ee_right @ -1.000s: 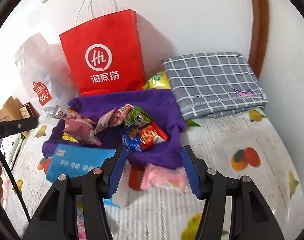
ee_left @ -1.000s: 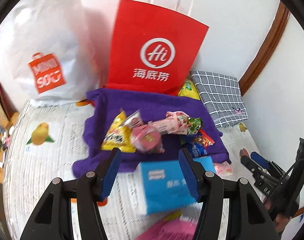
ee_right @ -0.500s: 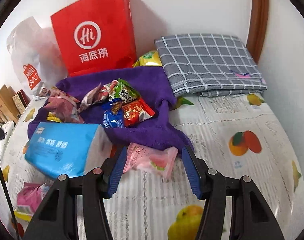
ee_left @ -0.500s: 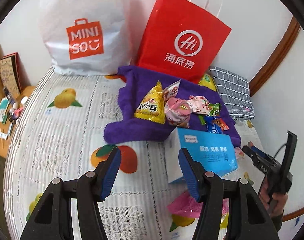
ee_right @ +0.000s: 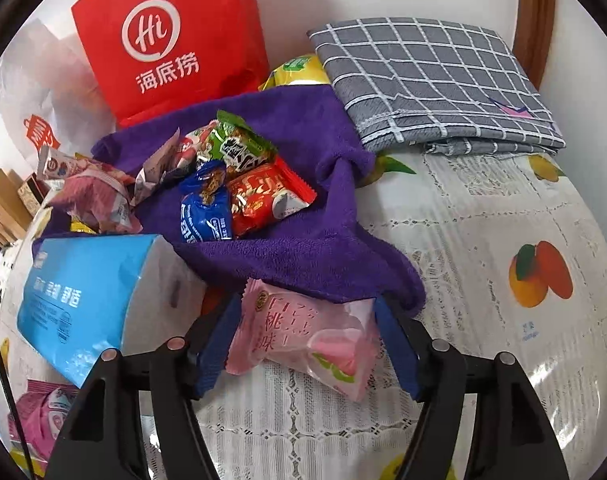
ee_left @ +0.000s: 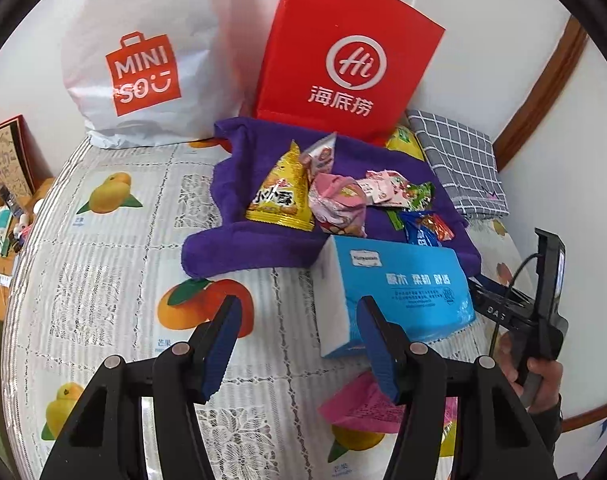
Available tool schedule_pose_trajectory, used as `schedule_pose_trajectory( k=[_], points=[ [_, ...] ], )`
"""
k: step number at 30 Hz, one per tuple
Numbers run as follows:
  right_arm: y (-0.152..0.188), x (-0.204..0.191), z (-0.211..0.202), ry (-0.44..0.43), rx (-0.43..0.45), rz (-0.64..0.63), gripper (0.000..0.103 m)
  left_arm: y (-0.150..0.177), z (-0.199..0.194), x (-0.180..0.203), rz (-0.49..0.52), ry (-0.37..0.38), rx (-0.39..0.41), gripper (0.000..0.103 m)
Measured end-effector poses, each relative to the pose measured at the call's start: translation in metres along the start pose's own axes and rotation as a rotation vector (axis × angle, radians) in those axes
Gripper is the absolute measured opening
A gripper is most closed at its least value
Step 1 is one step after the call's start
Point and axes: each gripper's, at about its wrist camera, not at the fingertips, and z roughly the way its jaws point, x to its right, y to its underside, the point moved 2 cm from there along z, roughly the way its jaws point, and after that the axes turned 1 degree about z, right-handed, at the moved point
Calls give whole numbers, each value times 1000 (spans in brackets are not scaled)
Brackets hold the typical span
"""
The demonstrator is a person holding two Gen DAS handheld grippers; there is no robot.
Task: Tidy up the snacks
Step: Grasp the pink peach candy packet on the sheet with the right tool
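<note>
Over a fruit-print tablecloth [ee_right: 483, 216], the right gripper [ee_right: 303, 344] is dropping closer than a second ago, its blue jaws opening around a pink peach-candy packet [ee_right: 303, 336] that now lies between them; whether the pads touch the wrapper cannot be told. Just ahead, a purple towel [ee_right: 303, 248] is carrying the loose snacks: a blue packet [ee_right: 203, 216], a red packet [ee_right: 263, 196] and a green one [ee_right: 239, 148]. A blue tissue pack [ee_right: 87, 300] is lying just left of the jaws. The left gripper [ee_left: 299, 340] is hovering spread and empty, its view having swung left since then, so the tissue pack [ee_left: 403, 292] now sits beyond its right finger and a yellow chip bag [ee_left: 279, 196] farther ahead on the towel [ee_left: 239, 248]. A red paper bag [ee_left: 343, 52] and a white Miniso bag [ee_left: 143, 68] are standing against the wall.
</note>
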Motion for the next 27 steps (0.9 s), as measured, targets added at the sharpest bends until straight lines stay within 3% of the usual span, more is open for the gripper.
schedule_pose_trajectory(
  k=[9,11,13,20,27],
  points=[
    [12,5,-7,-22,13,-22,65,13,-5,-1,-17,-4,-7,57],
    [15,7,-12,-35,19,-16,54,17,-6,-1,-20,-1,-9,57],
    [19,10,-19,-54,21,1,52,20,-6,1,-19,2,-12,57],
    [39,11,-27,-83,-2,-8,60,29,-7,14,-1,17,-22,57],
    [62,7,-49,-170,-65,-8,63,35,-8,15,-13,21,-29,57]
  ],
)
